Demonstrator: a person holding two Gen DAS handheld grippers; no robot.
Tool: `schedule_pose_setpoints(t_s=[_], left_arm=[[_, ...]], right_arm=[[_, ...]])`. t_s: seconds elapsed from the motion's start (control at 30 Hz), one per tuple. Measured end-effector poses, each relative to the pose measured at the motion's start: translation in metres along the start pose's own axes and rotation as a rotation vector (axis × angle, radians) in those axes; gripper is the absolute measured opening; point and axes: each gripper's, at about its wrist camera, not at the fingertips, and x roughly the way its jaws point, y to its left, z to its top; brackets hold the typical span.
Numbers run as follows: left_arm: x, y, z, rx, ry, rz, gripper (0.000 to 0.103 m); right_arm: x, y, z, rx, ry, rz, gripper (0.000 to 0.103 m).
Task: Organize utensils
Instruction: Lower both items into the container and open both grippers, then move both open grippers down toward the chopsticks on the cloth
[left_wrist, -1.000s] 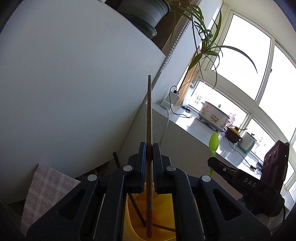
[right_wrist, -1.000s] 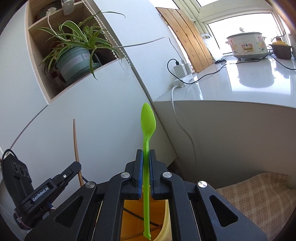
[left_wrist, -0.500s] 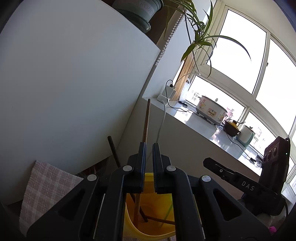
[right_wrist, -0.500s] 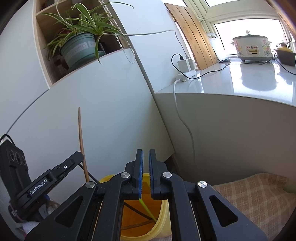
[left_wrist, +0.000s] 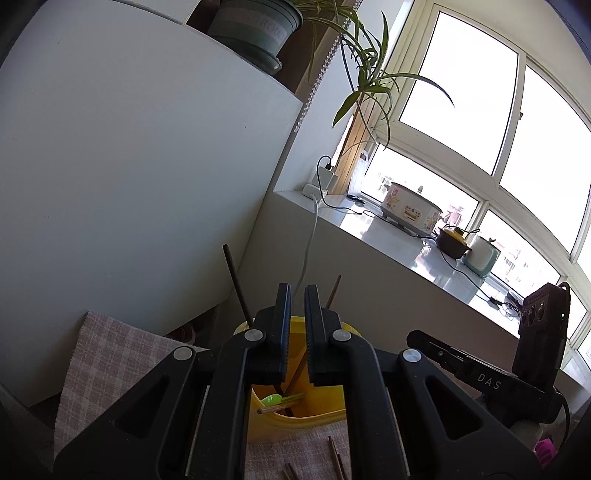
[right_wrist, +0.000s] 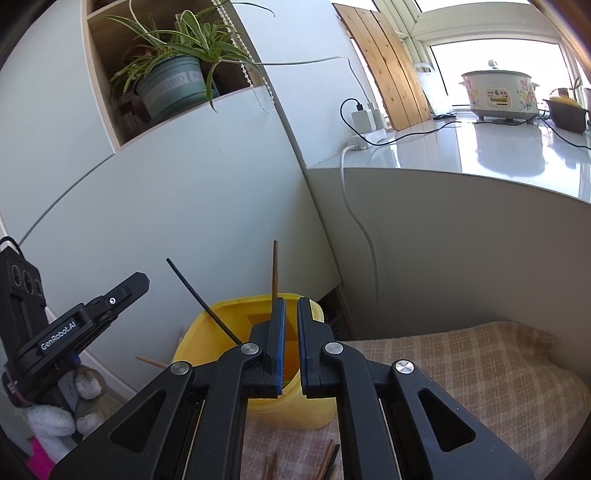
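Observation:
A yellow tub (left_wrist: 295, 417) (right_wrist: 221, 317) stands on a checked cloth. Inside it lie a green spoon (left_wrist: 280, 398), a brown chopstick (right_wrist: 274, 269) (left_wrist: 334, 291) and a black chopstick (left_wrist: 236, 280) (right_wrist: 199, 295), both sticks leaning out over the rim. My left gripper (left_wrist: 297, 295) hovers just above the tub, jaws slightly apart and empty. My right gripper (right_wrist: 291, 306) hovers over the tub's near rim, jaws slightly apart and empty. Each gripper shows in the other's view: the right one (left_wrist: 480, 376) and the left one (right_wrist: 74, 325).
Several loose chopsticks (right_wrist: 328, 461) (left_wrist: 336, 458) lie on the checked cloth (right_wrist: 461, 369) in front of the tub. A white cabinet (left_wrist: 129, 166) stands behind, with a potted plant (right_wrist: 173, 85). A counter (right_wrist: 480, 155) holds a cooker, pots and cables.
Both grippers opened and drew back. The brown chopstick left the left gripper and the green spoon left the right gripper; both now rest in the yellow tub.

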Motion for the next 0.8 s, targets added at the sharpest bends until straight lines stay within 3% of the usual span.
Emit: schedule_pose_setpoints(t_s=[0.2, 0.33, 0.43, 0.8], left_arm=[[-0.028, -0.008, -0.004, 0.032, -0.004, -0.003, 0.005], [-0.047, -0.013, -0.015, 0.046, 0.023, -0.017, 0.019], [-0.055, -0.017, -0.03, 0.064, 0.074, -0.019, 0.026], [-0.05, -0.012, -0.099, 0.019, 0.346, -0.063, 0.026]], right_arm=[[-0.023, -0.003, -0.014, -0.007, 0.035, -0.011, 0.005], [-0.038, -0.008, -0.029, -0.028, 0.069, -0.036, 0.02], [-0.046, -0.012, -0.042, -0.04, 0.115, -0.05, 0.02], [-0.043, -0.03, -0.103, -0.004, 0.342, -0.039, 0.02]])
